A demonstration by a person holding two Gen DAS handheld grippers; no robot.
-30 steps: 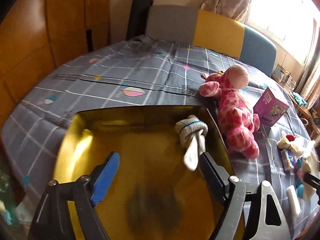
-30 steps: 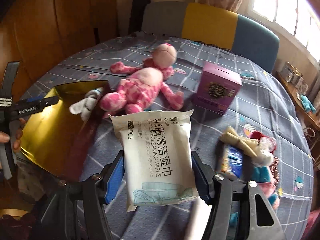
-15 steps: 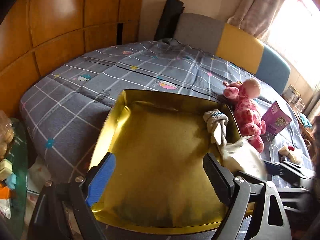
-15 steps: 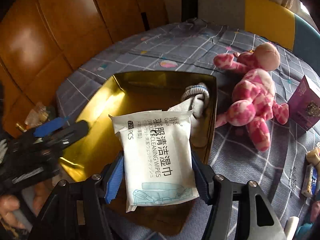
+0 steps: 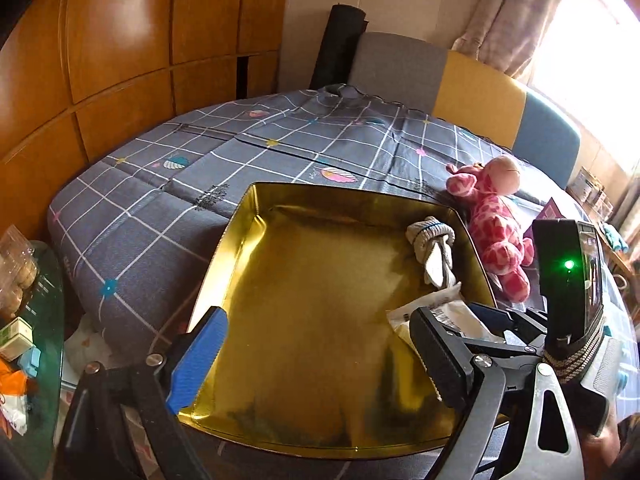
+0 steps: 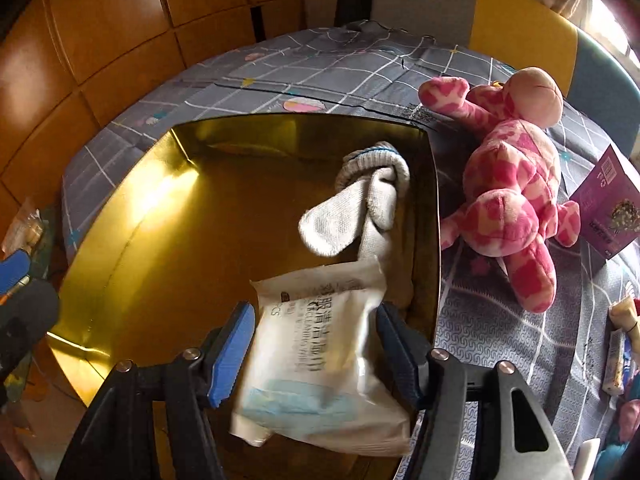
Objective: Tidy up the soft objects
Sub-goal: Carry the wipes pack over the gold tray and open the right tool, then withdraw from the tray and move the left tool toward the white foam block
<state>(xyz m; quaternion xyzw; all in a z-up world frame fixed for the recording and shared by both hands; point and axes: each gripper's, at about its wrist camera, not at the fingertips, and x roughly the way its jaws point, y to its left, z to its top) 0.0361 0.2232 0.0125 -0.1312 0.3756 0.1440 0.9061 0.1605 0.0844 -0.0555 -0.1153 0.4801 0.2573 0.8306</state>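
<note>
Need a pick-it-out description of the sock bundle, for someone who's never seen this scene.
Start at the grey checked bedspread and find the shiny gold square tray lying on it. The knotted grey-white sock bundle with a blue stripe lies inside the tray against the wall nearest the pink spotted plush giraffe. Unlike the flat white wipes packet beside it, it is knitted fabric.

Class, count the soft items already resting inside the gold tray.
1: the knotted grey sock bundle by the gold tray's right wall. The white wipes pack hangs above, held by the right gripper.
</note>
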